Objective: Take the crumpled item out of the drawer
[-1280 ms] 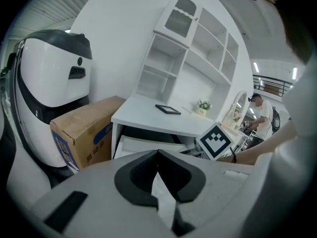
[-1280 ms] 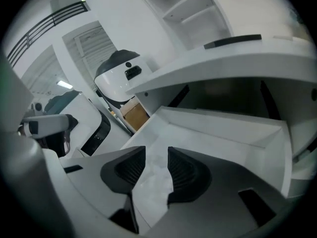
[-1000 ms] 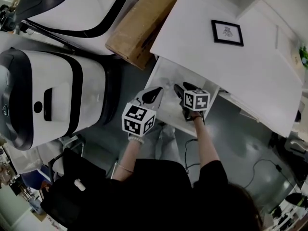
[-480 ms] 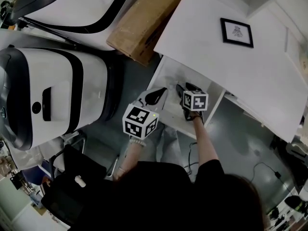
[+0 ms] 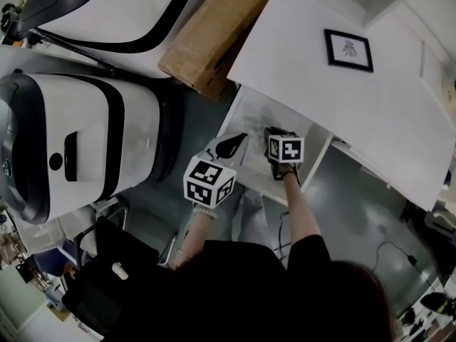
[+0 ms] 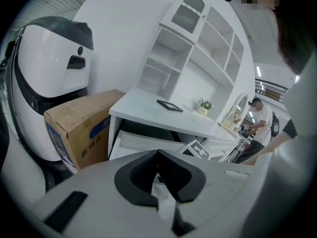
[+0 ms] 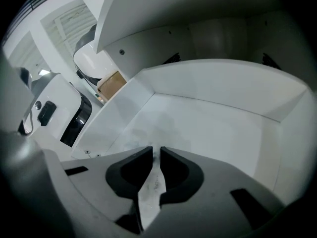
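The white drawer (image 5: 244, 110) stands pulled out from under the desk. On its floor lies a pale, thin crumpled item (image 5: 270, 117), a faint grey wrinkled patch (image 7: 151, 125) in the right gripper view. My right gripper (image 5: 274, 134) reaches down into the drawer. Its jaws are closing, and a strip of the crumpled item runs between the fingertips of the right gripper (image 7: 155, 150). My left gripper (image 5: 238, 138) hovers over the drawer's near left edge. The left gripper (image 6: 158, 153) has its tips together and holds nothing.
A white desk top (image 5: 335, 105) with a small framed picture (image 5: 348, 49) overhangs the drawer. A cardboard box (image 5: 214, 30) leans at the desk's left. A big white and black machine (image 5: 78, 148) fills the left side. Shelves (image 6: 193, 58) rise behind the desk.
The right gripper's jaws have come together and it has edged deeper into the drawer. The left gripper has hardly moved.
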Available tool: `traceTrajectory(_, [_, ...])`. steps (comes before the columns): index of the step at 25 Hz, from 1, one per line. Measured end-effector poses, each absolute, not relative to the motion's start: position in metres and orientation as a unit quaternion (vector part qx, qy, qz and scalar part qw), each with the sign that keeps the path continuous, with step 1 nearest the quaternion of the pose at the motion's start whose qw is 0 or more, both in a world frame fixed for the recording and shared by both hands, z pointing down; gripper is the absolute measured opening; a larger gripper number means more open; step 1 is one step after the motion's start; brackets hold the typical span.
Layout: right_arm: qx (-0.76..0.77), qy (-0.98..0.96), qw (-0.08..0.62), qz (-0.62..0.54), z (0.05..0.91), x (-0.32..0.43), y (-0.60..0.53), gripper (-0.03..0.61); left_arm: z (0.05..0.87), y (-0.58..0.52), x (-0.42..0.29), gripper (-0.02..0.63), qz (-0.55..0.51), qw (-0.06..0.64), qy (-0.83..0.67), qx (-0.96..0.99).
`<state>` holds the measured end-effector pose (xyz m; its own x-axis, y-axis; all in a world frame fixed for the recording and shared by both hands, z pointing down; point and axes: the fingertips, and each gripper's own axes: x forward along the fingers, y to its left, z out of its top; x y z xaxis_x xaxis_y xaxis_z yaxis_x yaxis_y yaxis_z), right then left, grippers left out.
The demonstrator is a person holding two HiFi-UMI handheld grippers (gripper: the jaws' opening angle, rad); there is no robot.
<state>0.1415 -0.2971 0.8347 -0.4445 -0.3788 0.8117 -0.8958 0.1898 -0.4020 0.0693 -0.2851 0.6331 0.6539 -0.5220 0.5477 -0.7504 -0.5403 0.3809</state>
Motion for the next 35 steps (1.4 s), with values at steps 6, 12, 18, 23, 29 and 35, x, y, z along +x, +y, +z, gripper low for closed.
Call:
traceTrajectory(6, [0.439, -0.732, 0.278, 0.439, 0.817, 0.140, -0.300, 0.012, 0.629, -0.283, 0.066, -0.003, 0.188, 0.299, -0.372, 0.858])
traceTrajectory(12, [0.441, -0.754, 0.250, 0.418, 0.776, 0.135, -0.299, 0.009, 0.614, -0.279, 0.057, -0.003, 0.181, 0.286, -0.374, 0.863])
traceTrajectory(18, [0.448, -0.775, 0.219, 0.388, 0.725, 0.136, -0.290, 0.008, 0.586, -0.277, 0.045, -0.003, 0.162, 0.267, -0.387, 0.868])
traceTrajectory(23, [0.458, -0.796, 0.188, 0.349, 0.665, 0.139, -0.277, 0.008, 0.553, -0.273, 0.038, -0.003, 0.135, 0.250, -0.392, 0.875])
traceTrajectory(29, [0.481, -0.818, 0.127, 0.287, 0.578, 0.144, -0.276, 0.008, 0.511, -0.274, 0.031, -0.003, 0.103, 0.215, -0.389, 0.890])
traceTrajectory(35, [0.503, -0.830, 0.073, 0.228, 0.505, 0.148, -0.269, 0.009, 0.472, -0.274, 0.030, -0.003, 0.072, 0.182, -0.382, 0.903])
